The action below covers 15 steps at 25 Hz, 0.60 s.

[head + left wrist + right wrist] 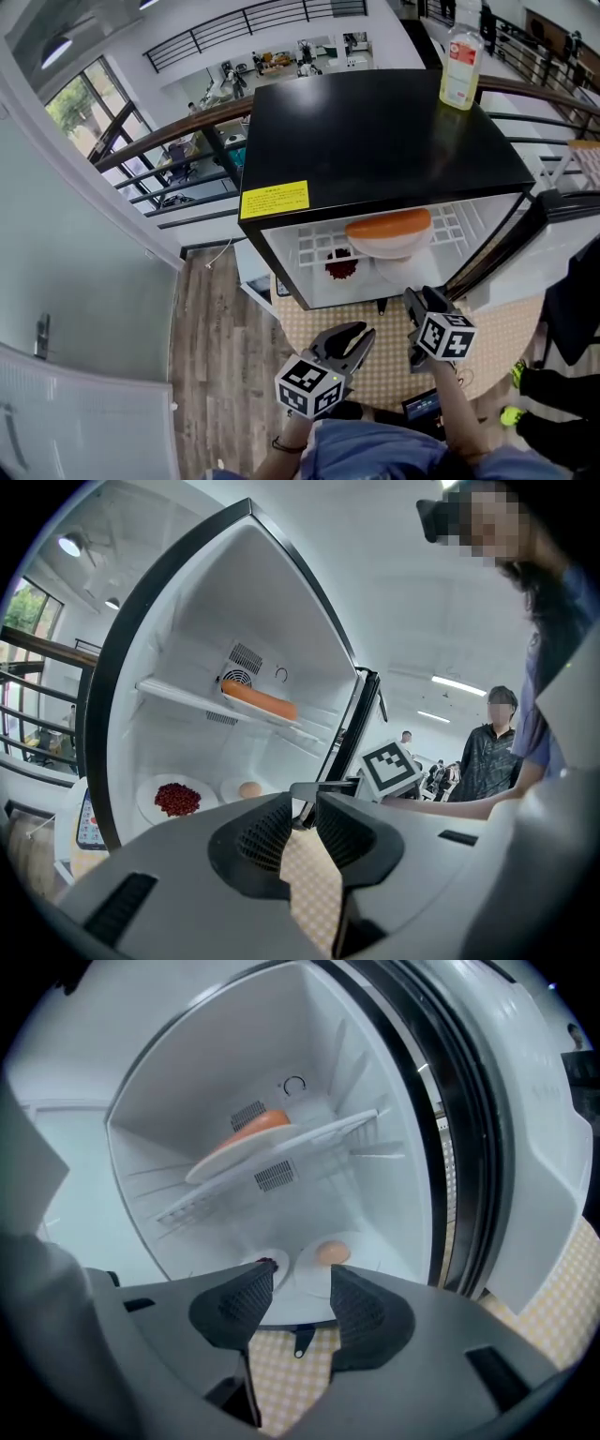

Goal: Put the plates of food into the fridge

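Left gripper [361, 330]: jaws only slightly apart and empty; patterned floor mat [375, 361] shows through the gap. It sits at 7 o'clock from the fridge opening, clear of it.
Right gripper [422, 298]: jaws well apart with nothing between them, just outside the opening at 6 o'clock.
Risk, right gripper: judged close to the fridge's lower front edge. A forward drift could nudge the floor plates.
Door [511, 234]: stands open at 3 o'clock of the cabinet. Judged the next thing to handle. A hard swing could jolt the contents.
Plate of red food [340, 264]: on the fridge floor, at 10 o'clock from the right gripper.
Plate with a pale round item [333, 1253]: on the floor just beside the red-food plate, rims close. A knock to one would likely shift the other.
Plate of orange food [389, 230]: on the wire shelf [309, 246], above the floor plates.
Risk, shelf plate: its front rim appears near the shelf's front edge. The closing door could strike it, or it could tip forward.
Task status: three plates visible inside; judged nearly complete, door still to close.
Bottle [461, 61]: upright on the fridge's black top [375, 141], at 1 o'clock, near the rear corner. A slammed door might topple it.
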{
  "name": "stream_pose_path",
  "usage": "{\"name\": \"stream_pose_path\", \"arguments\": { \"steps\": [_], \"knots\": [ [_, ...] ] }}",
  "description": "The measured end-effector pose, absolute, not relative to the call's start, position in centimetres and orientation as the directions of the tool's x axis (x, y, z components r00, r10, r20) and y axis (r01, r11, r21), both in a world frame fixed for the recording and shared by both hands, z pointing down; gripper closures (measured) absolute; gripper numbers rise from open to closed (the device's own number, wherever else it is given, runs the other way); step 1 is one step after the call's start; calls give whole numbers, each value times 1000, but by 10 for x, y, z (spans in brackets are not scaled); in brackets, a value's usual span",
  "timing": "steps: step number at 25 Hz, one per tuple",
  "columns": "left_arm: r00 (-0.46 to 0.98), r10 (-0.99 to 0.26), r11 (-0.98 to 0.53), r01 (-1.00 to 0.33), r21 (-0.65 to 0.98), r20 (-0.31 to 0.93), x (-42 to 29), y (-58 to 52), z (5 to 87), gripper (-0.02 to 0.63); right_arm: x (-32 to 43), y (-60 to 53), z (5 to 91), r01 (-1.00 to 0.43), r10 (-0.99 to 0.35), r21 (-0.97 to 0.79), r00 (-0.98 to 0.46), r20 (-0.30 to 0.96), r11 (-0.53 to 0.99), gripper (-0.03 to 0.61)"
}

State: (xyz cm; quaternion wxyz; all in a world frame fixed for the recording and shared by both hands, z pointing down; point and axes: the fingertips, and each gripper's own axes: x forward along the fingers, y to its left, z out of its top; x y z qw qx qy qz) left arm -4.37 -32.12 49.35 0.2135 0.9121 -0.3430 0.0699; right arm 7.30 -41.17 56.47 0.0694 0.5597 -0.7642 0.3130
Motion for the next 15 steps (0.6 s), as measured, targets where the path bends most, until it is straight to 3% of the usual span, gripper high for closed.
{"name": "stream_pose_path", "arguments": {
  "steps": [15],
  "knots": [
    [737,-618,-664,-676,318,275,3,-285,484,523,86,-303,511,-783,-737,-539,-556,384,310,468]
  ]
}}
